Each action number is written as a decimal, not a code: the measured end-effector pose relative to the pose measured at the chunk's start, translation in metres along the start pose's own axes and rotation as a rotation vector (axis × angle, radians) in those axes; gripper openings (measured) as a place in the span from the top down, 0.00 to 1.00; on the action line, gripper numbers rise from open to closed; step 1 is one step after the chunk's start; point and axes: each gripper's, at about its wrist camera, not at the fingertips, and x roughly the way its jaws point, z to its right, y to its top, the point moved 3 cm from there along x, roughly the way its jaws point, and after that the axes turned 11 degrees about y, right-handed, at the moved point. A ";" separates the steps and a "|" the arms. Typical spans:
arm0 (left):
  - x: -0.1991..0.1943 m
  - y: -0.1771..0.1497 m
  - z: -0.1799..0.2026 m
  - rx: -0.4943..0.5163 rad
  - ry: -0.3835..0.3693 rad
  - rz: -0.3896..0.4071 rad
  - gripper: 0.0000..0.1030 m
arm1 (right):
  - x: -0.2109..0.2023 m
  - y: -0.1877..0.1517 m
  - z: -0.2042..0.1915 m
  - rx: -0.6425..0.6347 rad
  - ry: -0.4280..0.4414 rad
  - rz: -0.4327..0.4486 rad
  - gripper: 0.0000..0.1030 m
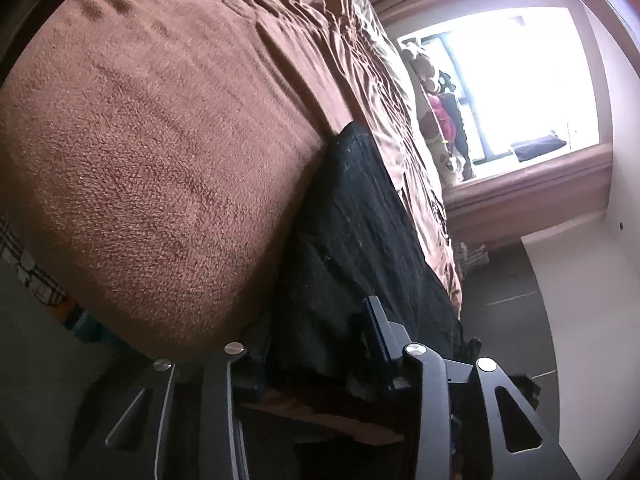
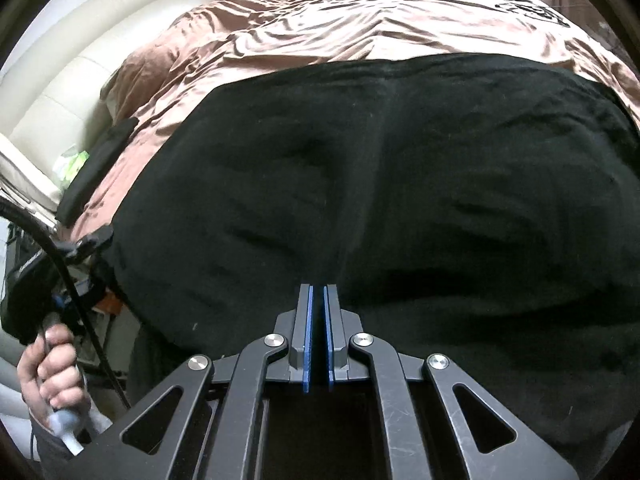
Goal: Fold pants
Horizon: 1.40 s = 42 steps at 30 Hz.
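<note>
The right gripper [image 2: 319,292] has black metal arms, round silver screws and blue pads. The left gripper [image 1: 320,344] is black too. A black cable [image 2: 68,272] hangs beside it.

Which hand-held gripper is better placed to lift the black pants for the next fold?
Probably the left hand-held gripper: its jaws stand around the edge of the black pants at the side of the bed. The right hand-held gripper is shut, over the flat middle of the cloth.

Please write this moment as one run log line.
pants: black, on bed | left gripper: on pants edge | right gripper: shut, empty, above pants
</note>
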 end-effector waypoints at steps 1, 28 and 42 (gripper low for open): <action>0.001 0.001 0.000 -0.001 -0.001 0.003 0.60 | -0.002 -0.003 0.000 0.012 0.008 -0.002 0.98; 0.014 0.009 0.001 -0.114 0.016 0.032 0.60 | 0.036 0.093 0.020 0.053 -0.050 -0.028 0.98; 0.021 0.013 0.005 -0.122 0.058 0.056 0.60 | 0.070 0.148 0.037 0.034 -0.100 -0.034 1.00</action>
